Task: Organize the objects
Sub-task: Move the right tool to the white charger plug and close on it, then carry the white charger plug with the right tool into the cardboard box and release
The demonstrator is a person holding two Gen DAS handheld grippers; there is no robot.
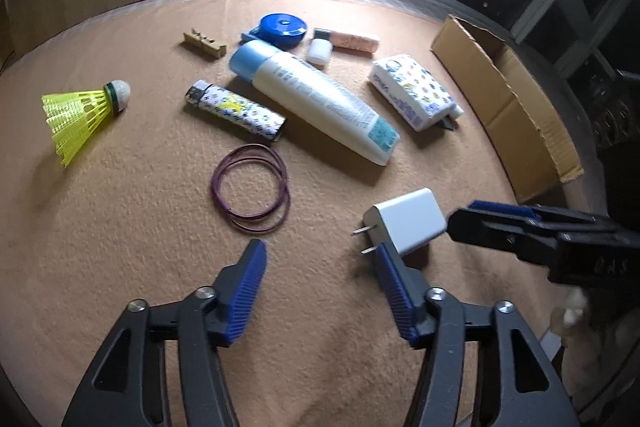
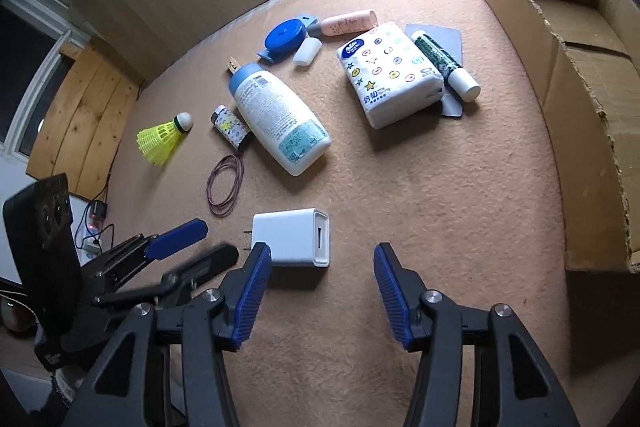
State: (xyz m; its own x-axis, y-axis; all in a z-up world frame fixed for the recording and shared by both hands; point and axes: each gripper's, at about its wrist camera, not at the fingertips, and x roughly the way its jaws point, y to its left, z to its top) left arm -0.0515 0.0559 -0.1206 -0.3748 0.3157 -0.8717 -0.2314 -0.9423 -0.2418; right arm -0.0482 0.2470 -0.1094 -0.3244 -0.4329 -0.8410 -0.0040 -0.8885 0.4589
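A white plug charger (image 2: 292,237) lies on the tan carpet just ahead of my right gripper (image 2: 322,251). That gripper is open, and its left pad stands beside the charger without pressing it. In the left wrist view the charger (image 1: 408,221) sits past the right fingertip of my open left gripper (image 1: 318,251), which has nothing between its jaws. The right gripper (image 1: 464,215) reaches in from the right and the left gripper (image 2: 200,243) shows at the left. Further off lie a purple wire ring (image 1: 252,187), a lighter (image 1: 236,111), a lotion bottle (image 1: 316,99) and a tissue pack (image 1: 412,91).
A yellow shuttlecock (image 1: 80,111) lies far left. At the back are a wooden clothespin (image 1: 204,45), a blue tape measure (image 1: 280,31), a pink tube (image 1: 354,43) and a green tube (image 2: 444,65). An open cardboard box (image 2: 580,87) stands along the right edge.
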